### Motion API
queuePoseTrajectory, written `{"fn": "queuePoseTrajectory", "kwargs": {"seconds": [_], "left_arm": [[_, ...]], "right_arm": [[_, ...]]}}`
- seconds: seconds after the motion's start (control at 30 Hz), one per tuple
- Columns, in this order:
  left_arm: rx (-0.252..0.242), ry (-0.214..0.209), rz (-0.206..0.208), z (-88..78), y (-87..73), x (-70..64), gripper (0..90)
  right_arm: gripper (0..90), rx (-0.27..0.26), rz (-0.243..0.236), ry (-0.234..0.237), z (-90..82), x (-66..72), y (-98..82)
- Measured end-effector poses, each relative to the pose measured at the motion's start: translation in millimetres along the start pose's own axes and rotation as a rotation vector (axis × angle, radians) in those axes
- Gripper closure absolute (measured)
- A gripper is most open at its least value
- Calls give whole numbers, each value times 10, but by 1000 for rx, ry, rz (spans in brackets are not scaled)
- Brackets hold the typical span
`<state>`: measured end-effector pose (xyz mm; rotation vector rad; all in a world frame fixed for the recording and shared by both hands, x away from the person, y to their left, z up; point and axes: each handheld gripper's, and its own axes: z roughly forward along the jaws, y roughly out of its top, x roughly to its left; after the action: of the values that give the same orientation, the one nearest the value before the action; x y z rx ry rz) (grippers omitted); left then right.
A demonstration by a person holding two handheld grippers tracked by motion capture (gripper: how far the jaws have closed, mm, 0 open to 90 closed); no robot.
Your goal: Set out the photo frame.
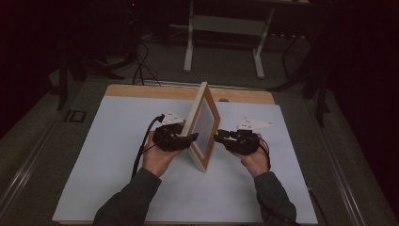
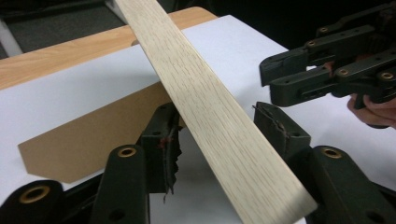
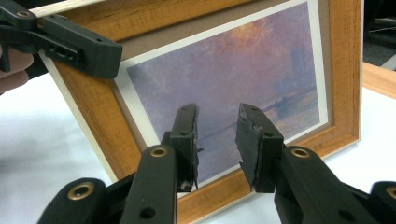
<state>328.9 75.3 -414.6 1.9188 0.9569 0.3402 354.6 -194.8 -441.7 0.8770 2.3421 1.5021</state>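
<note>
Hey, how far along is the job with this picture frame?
Done: the picture frame stands on edge on the white sheet. In hand: the left claw straddles its pale side, not clamped; the right claw sits open facing the print. Left: probably propping it and letting go.

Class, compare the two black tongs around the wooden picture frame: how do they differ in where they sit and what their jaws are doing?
The left tongs straddle the pale side edge of the upright wooden picture frame, while the right tongs face its printed front. The left tongs have wood between their jaws, not clearly pressed; the right tongs have nothing between theirs. Both are black, hand-held, and level with the frame's lower half.
</note>
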Motion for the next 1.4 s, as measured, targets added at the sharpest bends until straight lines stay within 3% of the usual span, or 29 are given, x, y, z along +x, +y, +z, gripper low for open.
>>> {"fn": "queuePoseTrajectory", "kwargs": {"seconds": [0.63, 0.97, 1.4], "left_arm": [[2, 56, -15, -96, -22, 179, 675], [3, 26, -3, -152, -34, 300, 691], [19, -43, 19, -196, -28, 479, 696]], "right_arm": [[674, 0, 3, -11, -37, -45, 6], [668, -5, 6, -21, -62, -73, 26], [660, -13, 14, -47, -75, -117, 66]]}}
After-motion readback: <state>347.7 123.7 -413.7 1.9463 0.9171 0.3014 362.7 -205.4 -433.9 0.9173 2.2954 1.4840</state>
